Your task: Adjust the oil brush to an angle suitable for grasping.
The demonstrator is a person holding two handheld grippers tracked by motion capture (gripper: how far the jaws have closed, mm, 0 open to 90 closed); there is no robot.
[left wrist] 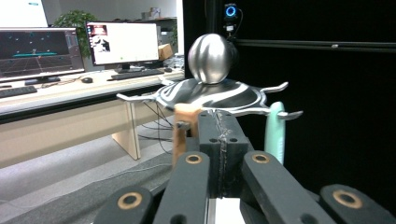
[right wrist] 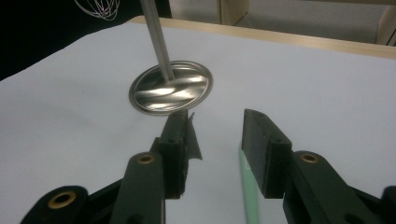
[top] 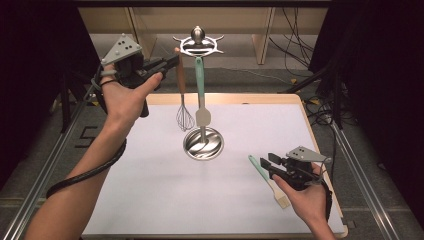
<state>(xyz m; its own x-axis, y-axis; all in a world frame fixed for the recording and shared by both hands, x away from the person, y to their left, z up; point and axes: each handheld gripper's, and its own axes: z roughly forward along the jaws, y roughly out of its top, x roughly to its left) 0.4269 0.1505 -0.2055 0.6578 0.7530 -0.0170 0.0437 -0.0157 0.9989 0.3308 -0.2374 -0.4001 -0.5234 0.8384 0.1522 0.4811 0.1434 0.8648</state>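
Observation:
A chrome utensil stand (top: 198, 42) with hooked arms rises from a round base (top: 203, 143) on the white mat. A teal spatula (top: 200, 85) hangs from it. My left gripper (top: 174, 60) is raised beside the stand's top, shut at the top of the wooden handle of a whisk (top: 183, 100) that hangs straight down; in the left gripper view the handle (left wrist: 187, 126) sits against the shut jaws (left wrist: 219, 126), just under the hook disc (left wrist: 210, 95). My right gripper (top: 267, 164) rests low at the front right, open, over a teal-handled brush (top: 267, 180) lying flat (right wrist: 247, 186).
The mat (top: 165, 190) lies on a wooden table whose edge (top: 310, 130) runs along the right. Metal rails flank the table. Cables (top: 320, 105) trail on the floor at the back right. Desks with monitors (left wrist: 123, 44) stand beyond.

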